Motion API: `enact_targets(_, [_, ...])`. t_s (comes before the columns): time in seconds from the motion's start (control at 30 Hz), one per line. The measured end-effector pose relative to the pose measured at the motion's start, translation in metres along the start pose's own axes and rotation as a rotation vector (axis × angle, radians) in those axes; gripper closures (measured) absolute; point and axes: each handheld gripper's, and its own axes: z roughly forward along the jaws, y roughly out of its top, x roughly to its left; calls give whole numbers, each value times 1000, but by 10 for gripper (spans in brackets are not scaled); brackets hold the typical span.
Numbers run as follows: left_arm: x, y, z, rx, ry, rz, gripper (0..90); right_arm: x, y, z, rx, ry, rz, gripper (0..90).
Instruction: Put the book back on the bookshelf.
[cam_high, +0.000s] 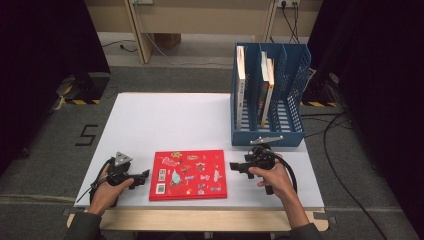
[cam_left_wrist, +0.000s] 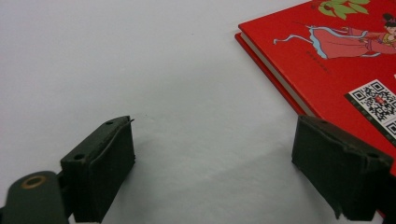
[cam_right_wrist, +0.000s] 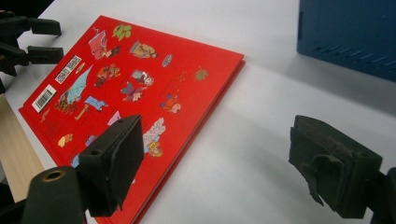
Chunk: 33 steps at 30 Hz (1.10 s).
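Observation:
A red hardcover book (cam_high: 189, 174) with small colourful figures lies flat on the white table (cam_high: 165, 120), near its front edge. My left gripper (cam_high: 146, 175) rests just left of the book, pointing at its left edge. In the left gripper view the gripper (cam_left_wrist: 212, 158) stands open over bare table, its right jaw beside the book's (cam_left_wrist: 336, 60) corner. My right gripper (cam_high: 234, 167) is just right of the book, pointing left. In the right gripper view it (cam_right_wrist: 215, 158) is open, with the book's (cam_right_wrist: 130, 88) right edge between and below the jaws, untouched.
A blue file rack (cam_high: 270, 95) stands at the table's back right, holding a white book (cam_high: 241, 85) and two more upright books (cam_high: 266, 90); its wall (cam_right_wrist: 348, 32) is close behind my right gripper. A wooden strip (cam_high: 210, 220) borders the table's front.

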Motion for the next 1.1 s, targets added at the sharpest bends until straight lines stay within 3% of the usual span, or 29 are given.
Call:
enact_targets(0.4, [-2, 0, 0, -3, -13, 15, 120, 8, -5, 19, 46, 5, -7, 190])
enact_targets(0.57, [-8, 1, 1, 11, -42, 42, 88, 7, -6, 21, 52, 6, -2, 193])
enact_targets(1.1, [-12, 2, -3, 25, -76, 63, 182, 3, -8, 24, 63, 2, 17, 203])
